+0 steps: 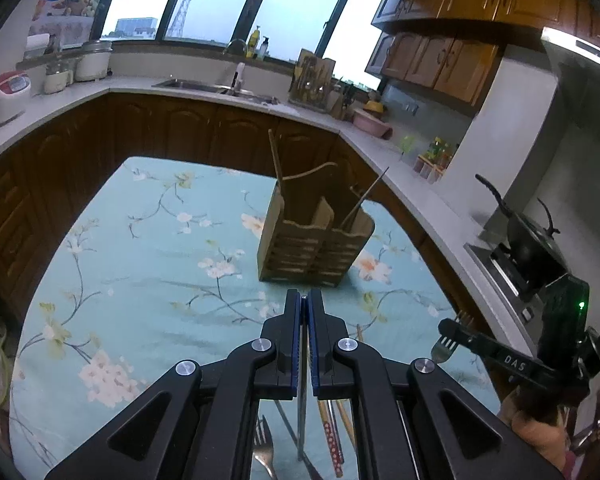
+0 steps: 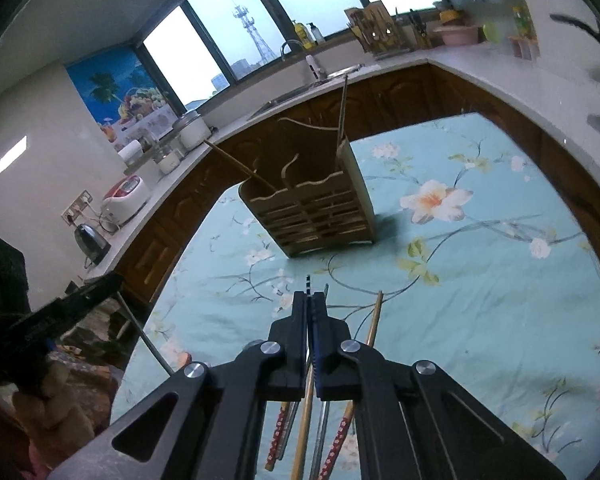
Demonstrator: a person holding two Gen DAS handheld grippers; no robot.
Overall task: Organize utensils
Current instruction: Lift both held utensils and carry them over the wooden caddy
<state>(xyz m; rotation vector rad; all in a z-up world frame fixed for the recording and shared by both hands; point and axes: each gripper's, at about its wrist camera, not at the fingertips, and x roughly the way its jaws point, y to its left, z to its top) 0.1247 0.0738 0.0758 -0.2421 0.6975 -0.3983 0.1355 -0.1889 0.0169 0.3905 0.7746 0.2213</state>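
Note:
A wooden utensil holder (image 1: 314, 240) stands on the floral tablecloth (image 1: 140, 248) and holds a wooden chopstick in its left slot and a thin one in its right slot. It also shows in the right wrist view (image 2: 320, 212). My left gripper (image 1: 305, 300) is shut on a thin metal utensil (image 1: 302, 420) just before the holder. My right gripper (image 2: 309, 298) is shut on a dark patterned chopstick (image 2: 308, 281). Loose chopsticks (image 2: 374, 326) and a fork (image 1: 265, 454) lie on the cloth beneath the grippers. In the left wrist view the right gripper (image 1: 452, 330) is beside a fork (image 1: 444, 350).
Brown cabinets with a pale countertop (image 1: 420, 184) wrap around the table. A sink (image 1: 220, 88), a rice cooker (image 1: 4, 96), a knife block (image 1: 312, 80) and a wok on a stove (image 1: 528, 240) stand on it. A kettle (image 2: 90, 240) sits at the left.

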